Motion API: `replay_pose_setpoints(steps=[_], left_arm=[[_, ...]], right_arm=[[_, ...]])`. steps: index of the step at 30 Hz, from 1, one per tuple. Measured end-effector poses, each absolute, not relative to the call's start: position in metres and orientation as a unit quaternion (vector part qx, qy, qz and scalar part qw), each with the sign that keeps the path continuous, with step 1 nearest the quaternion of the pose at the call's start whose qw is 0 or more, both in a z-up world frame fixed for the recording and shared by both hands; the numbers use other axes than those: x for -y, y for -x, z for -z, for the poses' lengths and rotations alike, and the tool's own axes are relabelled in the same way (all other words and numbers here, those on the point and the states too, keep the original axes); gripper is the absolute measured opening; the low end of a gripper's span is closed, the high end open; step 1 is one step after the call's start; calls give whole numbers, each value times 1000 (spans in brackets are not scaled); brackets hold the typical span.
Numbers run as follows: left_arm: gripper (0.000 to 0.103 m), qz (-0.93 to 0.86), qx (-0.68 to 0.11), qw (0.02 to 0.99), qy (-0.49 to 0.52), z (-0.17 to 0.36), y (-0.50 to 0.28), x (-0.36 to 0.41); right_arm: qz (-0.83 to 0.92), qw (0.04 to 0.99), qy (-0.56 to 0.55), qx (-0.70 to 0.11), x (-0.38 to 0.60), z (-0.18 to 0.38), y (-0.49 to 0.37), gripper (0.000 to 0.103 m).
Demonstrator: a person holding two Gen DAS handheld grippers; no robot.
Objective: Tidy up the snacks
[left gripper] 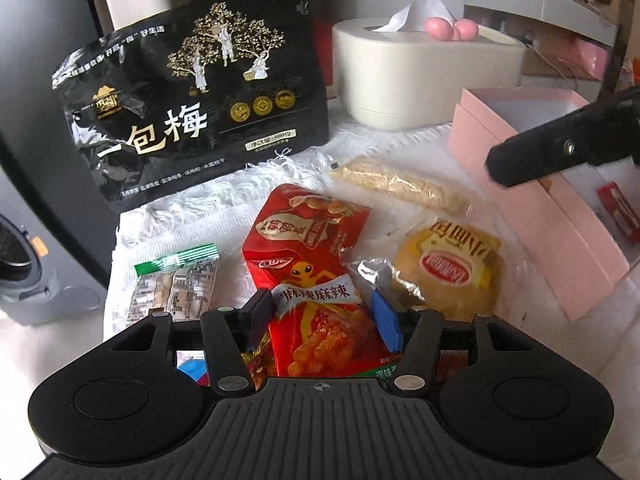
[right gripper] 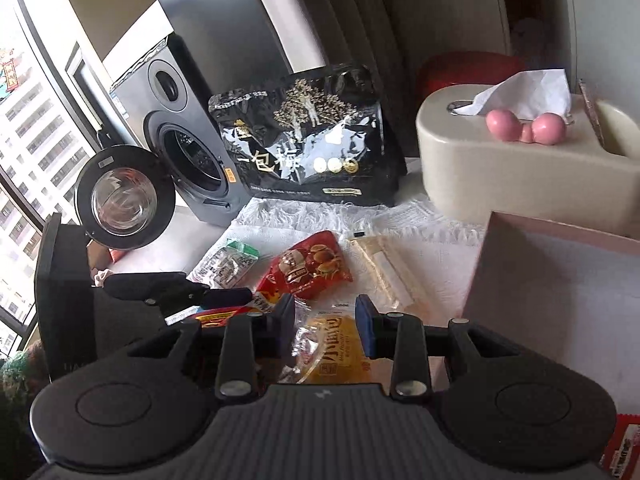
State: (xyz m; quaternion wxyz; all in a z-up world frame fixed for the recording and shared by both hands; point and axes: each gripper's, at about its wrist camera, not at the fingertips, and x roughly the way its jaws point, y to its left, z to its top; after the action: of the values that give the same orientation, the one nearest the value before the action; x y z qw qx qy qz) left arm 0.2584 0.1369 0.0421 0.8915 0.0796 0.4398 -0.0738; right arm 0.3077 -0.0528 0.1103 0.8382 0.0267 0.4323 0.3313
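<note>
Several snacks lie on a white fringed cloth [left gripper: 224, 204]. A red spicy snack bag [left gripper: 316, 280] lies between the open fingers of my left gripper [left gripper: 324, 316], not clamped. A yellow bread packet [left gripper: 448, 268] lies to its right; it also lies between the open fingers of my right gripper [right gripper: 325, 320], as the yellow packet [right gripper: 336, 352] in the right wrist view. A green-topped packet [left gripper: 176, 284] lies left, and a pale wafer pack [left gripper: 404, 184] lies farther back. A pink open box [left gripper: 560, 216] stands at the right with a red packet inside.
A big black plum bag [left gripper: 192, 96] stands upright at the back. A cream tissue box [left gripper: 424, 68] with pink balls on top stands behind the pink box [right gripper: 560, 280]. A grey speaker [right gripper: 180, 128] stands off the cloth to the left.
</note>
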Motion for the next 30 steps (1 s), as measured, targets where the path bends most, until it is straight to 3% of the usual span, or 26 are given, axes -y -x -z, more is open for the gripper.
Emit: replay_pose_setpoints(steps=[7,10,15,30], left_arm=[[75,43,-452,888,-80,-35,-269,-152],[71,53,-449,888,-82,-35,-269,-150],[55,64,-435,897,-42,-41,-257,-158],[50,71,-343,927,137,-69,-148,-225]], right_arm=[[-321,841,-25,-436,59,-109,-309,33],[-321,839,-19,-439,55,-108,-308,33],[-327,836,-8,-440,43,-109,-303,33],[-341,822,72,-450,-33,-92,-323,33]])
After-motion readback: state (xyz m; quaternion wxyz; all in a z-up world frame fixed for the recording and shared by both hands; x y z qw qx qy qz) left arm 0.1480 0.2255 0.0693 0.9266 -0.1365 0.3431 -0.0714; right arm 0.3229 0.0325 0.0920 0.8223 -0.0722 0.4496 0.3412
